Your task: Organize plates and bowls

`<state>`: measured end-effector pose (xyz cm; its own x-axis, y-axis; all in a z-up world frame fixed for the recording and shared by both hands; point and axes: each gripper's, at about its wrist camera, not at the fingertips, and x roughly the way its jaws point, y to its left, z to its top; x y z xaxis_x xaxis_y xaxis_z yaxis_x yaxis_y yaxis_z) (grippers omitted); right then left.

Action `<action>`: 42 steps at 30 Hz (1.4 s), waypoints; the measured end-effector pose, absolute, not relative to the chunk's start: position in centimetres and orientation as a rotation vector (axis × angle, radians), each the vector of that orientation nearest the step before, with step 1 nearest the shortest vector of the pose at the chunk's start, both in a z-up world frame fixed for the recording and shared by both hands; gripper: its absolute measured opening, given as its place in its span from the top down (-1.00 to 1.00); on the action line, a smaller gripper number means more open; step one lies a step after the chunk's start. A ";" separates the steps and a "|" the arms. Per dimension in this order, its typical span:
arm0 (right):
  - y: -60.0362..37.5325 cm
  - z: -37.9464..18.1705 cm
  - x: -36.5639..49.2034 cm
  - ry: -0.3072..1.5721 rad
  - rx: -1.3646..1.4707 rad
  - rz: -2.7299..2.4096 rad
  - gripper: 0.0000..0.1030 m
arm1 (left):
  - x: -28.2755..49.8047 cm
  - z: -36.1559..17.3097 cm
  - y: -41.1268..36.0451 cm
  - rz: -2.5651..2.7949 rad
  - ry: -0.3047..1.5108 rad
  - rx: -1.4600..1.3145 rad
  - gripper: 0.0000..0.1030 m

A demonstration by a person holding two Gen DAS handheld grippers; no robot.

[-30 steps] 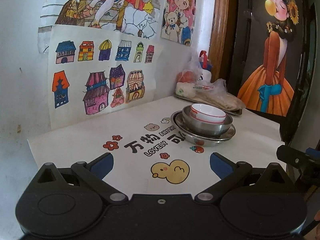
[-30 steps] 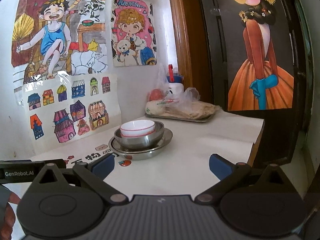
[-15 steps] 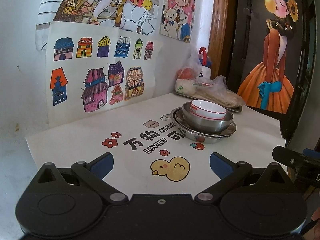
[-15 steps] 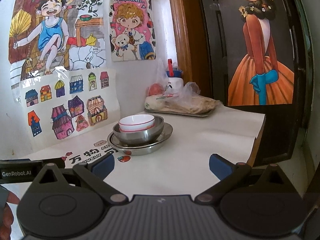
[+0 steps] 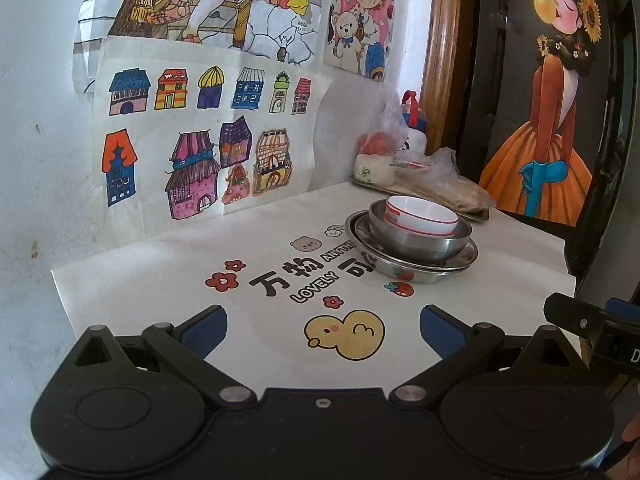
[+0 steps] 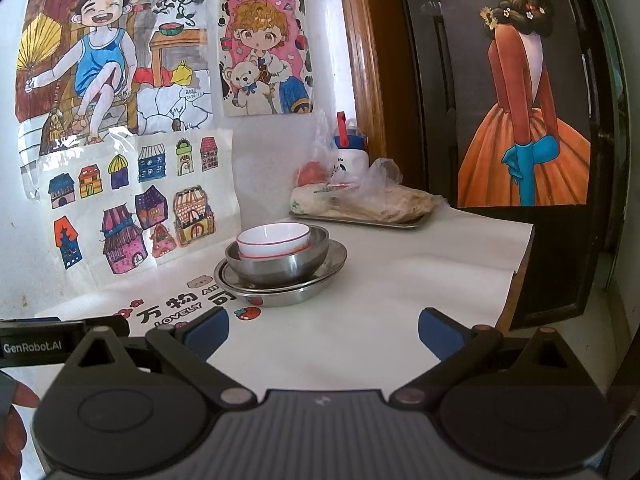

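Neatly nested: white bowl [image 5: 422, 216], steel bowl [image 5: 416, 238], plate [image 5: 412, 270].

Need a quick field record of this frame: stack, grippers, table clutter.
stack: white bowl nested in steel bowl, both on steel plate
stack location: on the white table cover, over its printed text
left hand-held gripper: open, empty, short of the stack
right hand-held gripper: open, empty, short of the stack
background: tray with bagged food by the wall, behind the stack
contact: no gripper touches the dishes
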<state>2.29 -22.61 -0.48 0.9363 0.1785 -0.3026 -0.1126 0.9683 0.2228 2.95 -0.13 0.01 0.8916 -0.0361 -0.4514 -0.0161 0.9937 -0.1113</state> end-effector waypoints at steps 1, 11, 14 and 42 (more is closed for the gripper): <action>-22.6 -0.5 2.3 0.327 0.205 0.149 -1.00 | 3.0 0.0 -0.1 -0.010 0.471 -0.114 -0.98; -22.6 -0.7 2.4 0.330 0.206 0.148 -1.00 | 3.0 0.0 -0.1 -0.011 0.472 -0.114 -0.98; -22.6 -0.8 2.5 0.331 0.206 0.147 -1.00 | 3.0 0.0 -0.1 -0.009 0.471 -0.116 -0.98; -22.7 -1.0 2.7 0.342 0.209 0.145 -1.00 | 2.9 -0.3 -0.1 0.019 0.494 -0.099 -0.98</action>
<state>2.75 -22.69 -1.01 0.9321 0.1760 -0.3166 -0.1057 0.9681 0.2271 2.86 -0.10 -0.30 0.8805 -0.0058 -0.4741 -0.0421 0.9950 -0.0904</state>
